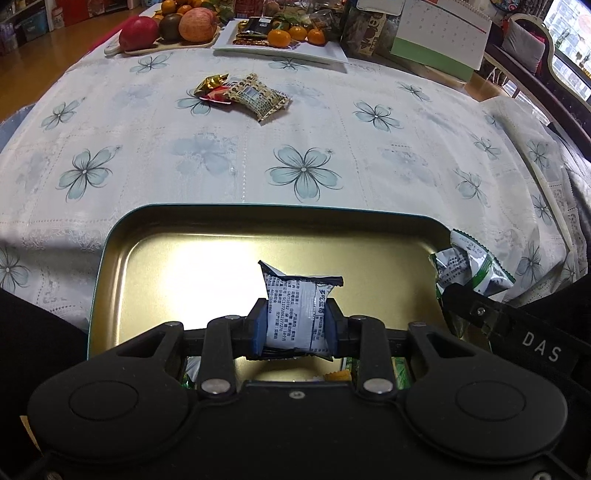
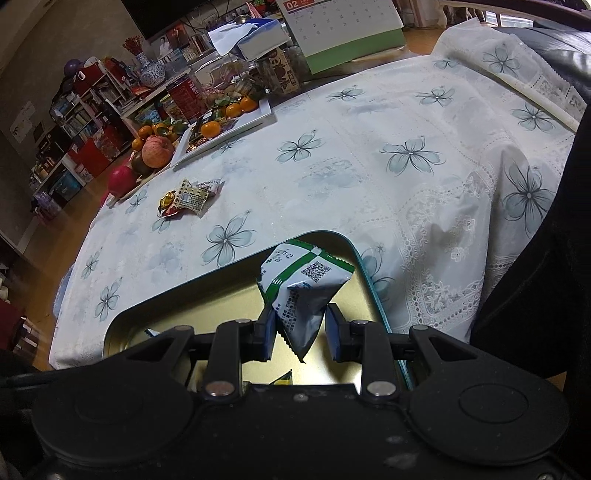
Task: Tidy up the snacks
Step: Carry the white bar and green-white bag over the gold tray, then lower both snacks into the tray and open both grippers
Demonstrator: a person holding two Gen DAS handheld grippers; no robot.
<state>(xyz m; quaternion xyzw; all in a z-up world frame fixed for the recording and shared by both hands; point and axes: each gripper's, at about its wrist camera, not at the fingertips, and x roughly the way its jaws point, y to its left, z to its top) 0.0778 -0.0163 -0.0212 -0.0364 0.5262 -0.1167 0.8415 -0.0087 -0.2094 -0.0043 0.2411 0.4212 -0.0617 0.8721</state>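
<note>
My left gripper [image 1: 297, 326] is shut on a white and black snack packet [image 1: 299, 306] and holds it over the gold tin tray [image 1: 147, 258]. My right gripper [image 2: 301, 332] holds a green and white snack packet [image 2: 299, 288] over the tray's right side [image 2: 364, 266]; its pads sit close on the packet's lower corner. That packet and the right gripper's finger also show in the left wrist view [image 1: 469, 269] at the tray's right rim. A small pile of loose snack packets [image 1: 240, 94] lies on the tablecloth further back; it also shows in the right wrist view [image 2: 188, 197].
A wooden board with apples and oranges [image 1: 173, 26] and a white plate with tangerines and sweets [image 1: 280, 40] stand at the table's far edge. A desk calendar [image 1: 439, 40] and jars stand beside them. More packets peek from under the left gripper [image 1: 399, 369].
</note>
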